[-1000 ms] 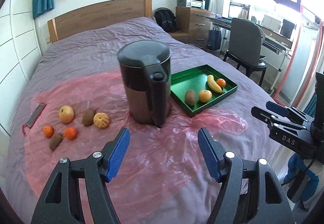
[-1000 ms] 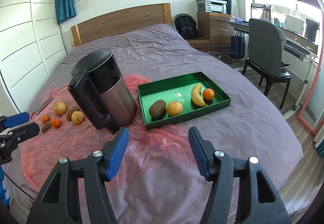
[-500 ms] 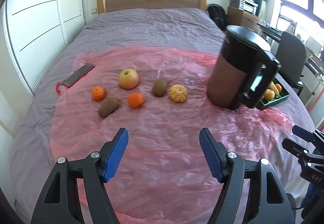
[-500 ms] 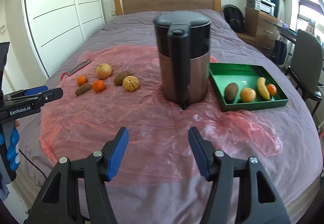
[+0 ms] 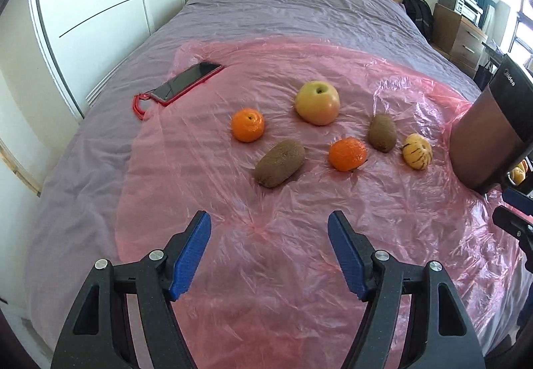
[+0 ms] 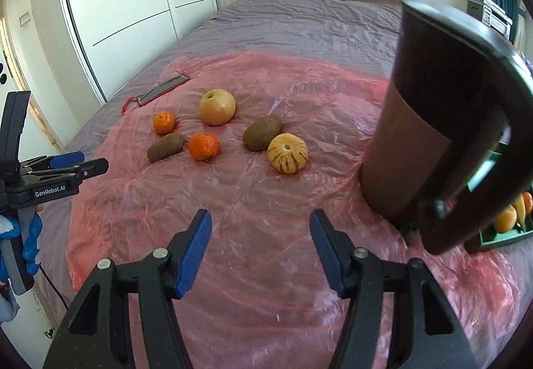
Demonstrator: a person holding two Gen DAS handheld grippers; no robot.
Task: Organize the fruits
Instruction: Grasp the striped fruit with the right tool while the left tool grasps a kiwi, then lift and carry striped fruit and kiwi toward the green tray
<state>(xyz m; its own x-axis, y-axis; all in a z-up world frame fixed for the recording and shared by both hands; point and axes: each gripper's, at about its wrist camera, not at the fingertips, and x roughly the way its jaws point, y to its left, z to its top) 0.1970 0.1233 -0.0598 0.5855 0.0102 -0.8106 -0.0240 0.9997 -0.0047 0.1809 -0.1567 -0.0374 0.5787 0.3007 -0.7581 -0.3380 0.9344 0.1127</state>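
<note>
Six loose fruits lie on a pink plastic sheet (image 5: 266,269) spread over a purple-covered bed (image 5: 283,9), beside a tall dark kettle (image 6: 443,122) that stands between them and a green tray (image 6: 493,239) holding more fruit. Both grippers tilt downward toward the sheet. The left gripper (image 5: 269,255) has its jaws parted, nothing between them; the right gripper (image 6: 260,252) is spread wide, also empty. An apple (image 5: 317,102) sits farthest, then two kiwis (image 5: 279,163), a striped yellow fruit (image 5: 417,155) and two tangerines (image 5: 248,124).
</note>
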